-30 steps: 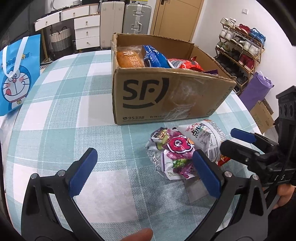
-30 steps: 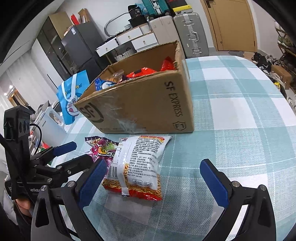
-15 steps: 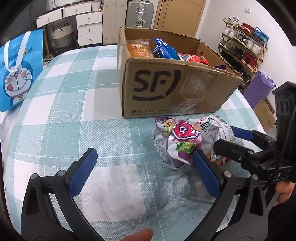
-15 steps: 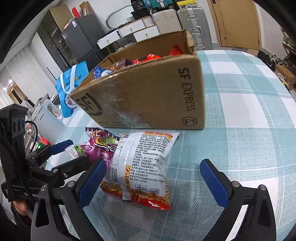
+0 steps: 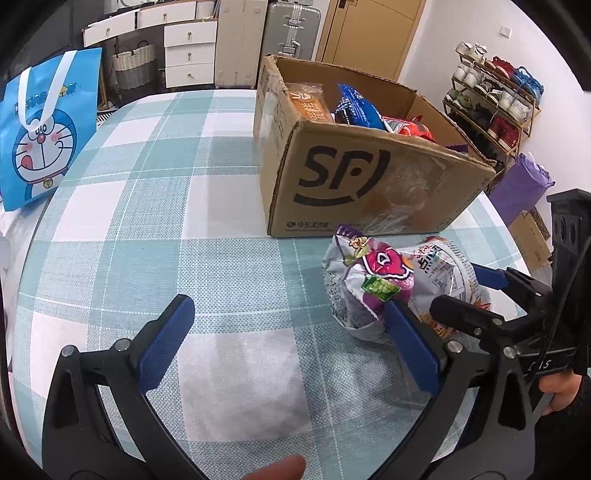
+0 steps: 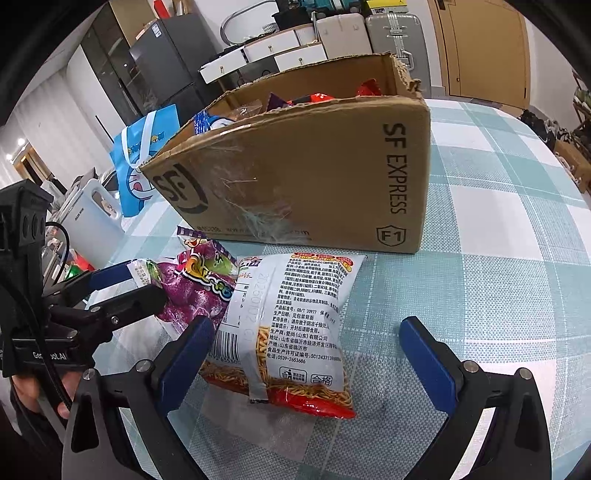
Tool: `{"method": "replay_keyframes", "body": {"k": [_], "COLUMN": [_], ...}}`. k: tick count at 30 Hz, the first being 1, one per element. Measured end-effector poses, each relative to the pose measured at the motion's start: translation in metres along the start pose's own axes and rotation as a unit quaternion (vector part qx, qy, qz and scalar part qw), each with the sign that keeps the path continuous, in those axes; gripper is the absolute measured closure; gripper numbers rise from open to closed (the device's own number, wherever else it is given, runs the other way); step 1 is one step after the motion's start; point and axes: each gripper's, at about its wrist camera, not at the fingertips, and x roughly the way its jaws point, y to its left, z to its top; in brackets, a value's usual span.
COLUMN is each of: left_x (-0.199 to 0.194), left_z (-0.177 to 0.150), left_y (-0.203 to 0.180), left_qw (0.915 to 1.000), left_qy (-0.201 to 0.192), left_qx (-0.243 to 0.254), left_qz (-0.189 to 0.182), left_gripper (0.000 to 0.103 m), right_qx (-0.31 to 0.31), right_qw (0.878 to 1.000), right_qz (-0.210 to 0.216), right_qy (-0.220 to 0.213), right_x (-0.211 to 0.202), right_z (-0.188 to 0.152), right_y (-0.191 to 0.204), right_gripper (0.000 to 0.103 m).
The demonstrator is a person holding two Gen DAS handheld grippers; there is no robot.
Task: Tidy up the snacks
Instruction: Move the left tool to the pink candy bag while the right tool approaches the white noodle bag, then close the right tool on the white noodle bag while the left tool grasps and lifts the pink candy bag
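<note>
L gripper & R gripper both agape; crinkly foil packs, boxy cardboard carton.

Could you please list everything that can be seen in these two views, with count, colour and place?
cardboard box: 1, brown, on the table, open, snacks inside
purple snack bag: 1, purple and silver, on the table before the box
noodle snack bag: 1, white and red, beside the purple bag, overlapping it
tablecloth: 1, teal and white check
gift bag: 1, blue, at the table's far left edge
suitcases: 2, silver and cream, by the wall
shoe rack: 1, at the right wall
left gripper: open, right finger against the purple bag
right gripper: open, astride the noodle bag
hand: 1, on the right gripper's handle
</note>
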Motion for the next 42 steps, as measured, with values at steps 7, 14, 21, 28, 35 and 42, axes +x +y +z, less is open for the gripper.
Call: {"method": "replay_keyframes", "body": {"k": [7, 14, 21, 28, 35, 42], "left_x": [0.0, 0.0, 0.001, 0.0, 0.005, 0.016], "left_z": [-0.001, -0.002, -0.004, -0.007, -0.005, -0.001], "left_y": [-0.003, -0.007, -0.016, -0.022, -0.031, -0.044], "left_qw": [1.0, 1.0, 0.9998, 0.9994, 0.9992, 0.9986], "left_qy": [0.0, 0.001, 0.006, 0.014, 0.027, 0.034], "left_qx": [0.005, 0.008, 0.021, 0.031, 0.029, 0.039], "left_qz": [-0.002, -0.003, 0.0, 0.003, -0.002, 0.004], "left_gripper": [0.001, 0.001, 0.001, 0.001, 0.001, 0.001], "right_qx": [0.001, 0.005, 0.008, 0.027, 0.044, 0.053], "right_qw": [1.0, 0.999, 0.998, 0.994, 0.986, 0.985], "right_qz": [0.005, 0.038, 0.06, 0.081, 0.113, 0.114], "right_qy": [-0.002, -0.003, -0.029, -0.062, -0.112, -0.12], "right_x": [0.001, -0.001, -0.012, -0.028, -0.046, -0.048], "right_z": [0.001, 0.002, -0.004, -0.019, -0.03, -0.031], "right_y": [0.002, 0.002, 0.001, -0.007, -0.015, -0.018], "right_gripper": [0.004, 0.024, 0.044, 0.048, 0.048, 0.048]}}
